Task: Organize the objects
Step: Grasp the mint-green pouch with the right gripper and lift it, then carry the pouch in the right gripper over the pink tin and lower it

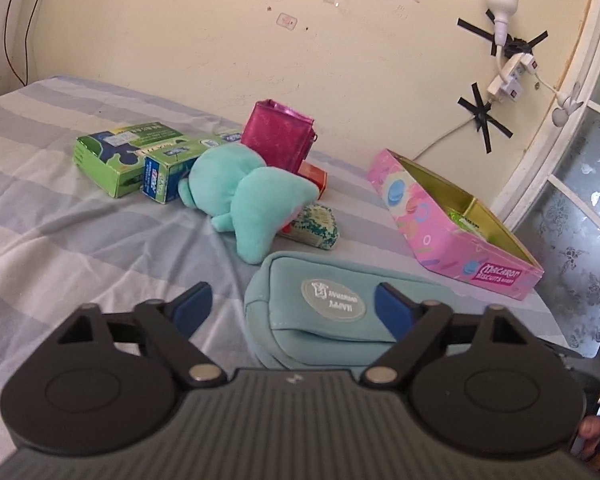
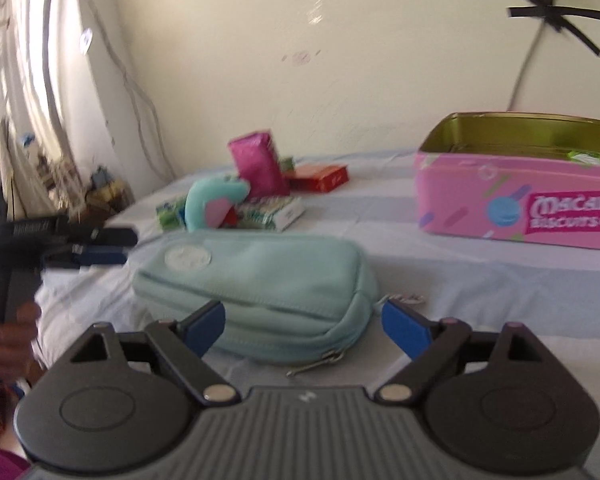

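- Soft pale-teal zip pouch [image 2: 256,280]: lying flat on striped bedsheet [image 1: 60,220], apparently awaiting pickup.
- Left gripper [image 1: 292,304], right gripper [image 2: 303,320]: jaws apart, gripping nothing.
- Pink macaron biscuit tin [image 1: 440,232]: lidless, probably the collecting bin.

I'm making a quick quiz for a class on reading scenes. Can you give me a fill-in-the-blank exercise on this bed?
1. The pouch nearest both grippers is pale ____.
2. The open tin is printed "Macaron ____".
3. The plush toy lies in front of a shiny ____ bag.
4. The left gripper holds ____.

Missing words: blue; Biscuits; pink; nothing
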Available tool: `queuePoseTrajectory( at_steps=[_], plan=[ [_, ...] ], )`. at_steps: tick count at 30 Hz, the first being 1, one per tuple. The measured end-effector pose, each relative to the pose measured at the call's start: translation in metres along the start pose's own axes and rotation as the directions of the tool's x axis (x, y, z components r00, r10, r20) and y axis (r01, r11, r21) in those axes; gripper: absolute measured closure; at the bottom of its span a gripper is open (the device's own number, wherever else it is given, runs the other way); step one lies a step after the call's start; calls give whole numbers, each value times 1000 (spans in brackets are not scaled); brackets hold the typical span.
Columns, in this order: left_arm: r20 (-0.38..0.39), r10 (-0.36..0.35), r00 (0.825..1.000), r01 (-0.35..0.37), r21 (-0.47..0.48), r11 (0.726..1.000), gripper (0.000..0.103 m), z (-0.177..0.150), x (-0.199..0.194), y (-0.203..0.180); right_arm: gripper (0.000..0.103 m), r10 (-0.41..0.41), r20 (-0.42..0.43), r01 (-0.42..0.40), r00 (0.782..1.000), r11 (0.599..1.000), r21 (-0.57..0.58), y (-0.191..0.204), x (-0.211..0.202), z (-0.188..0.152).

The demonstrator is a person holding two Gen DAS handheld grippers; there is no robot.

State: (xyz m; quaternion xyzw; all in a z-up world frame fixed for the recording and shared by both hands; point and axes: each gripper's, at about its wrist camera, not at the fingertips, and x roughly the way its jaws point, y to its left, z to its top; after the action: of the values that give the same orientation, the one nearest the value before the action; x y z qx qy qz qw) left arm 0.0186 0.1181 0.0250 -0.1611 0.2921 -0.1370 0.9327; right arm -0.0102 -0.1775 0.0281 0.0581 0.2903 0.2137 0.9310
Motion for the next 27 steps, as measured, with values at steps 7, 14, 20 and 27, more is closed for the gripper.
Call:
queuePoseTrajectory(
  at_steps=[7, 14, 20, 27],
  plan=[
    [-94, 33, 995, -31, 22, 999, 39, -2, 36, -3, 11, -47, -74, 43, 996, 998, -52, 6, 28, 1],
    [-115, 44, 992, -31, 113, 993, 39, -8, 47, -36, 17, -70, -59, 69, 996, 997, -15, -8, 12, -3],
    [-161, -18, 987, 58, 248, 967, 36, -18, 77, -96, 17, -178, -20, 179, 984, 981, 74, -51, -27, -15],
    [-234, -113, 966, 193, 352, 916, 33, -31, 112, -168, 15, -333, 23, 321, 943, 924, 208, -107, -73, -29]
  ],
)
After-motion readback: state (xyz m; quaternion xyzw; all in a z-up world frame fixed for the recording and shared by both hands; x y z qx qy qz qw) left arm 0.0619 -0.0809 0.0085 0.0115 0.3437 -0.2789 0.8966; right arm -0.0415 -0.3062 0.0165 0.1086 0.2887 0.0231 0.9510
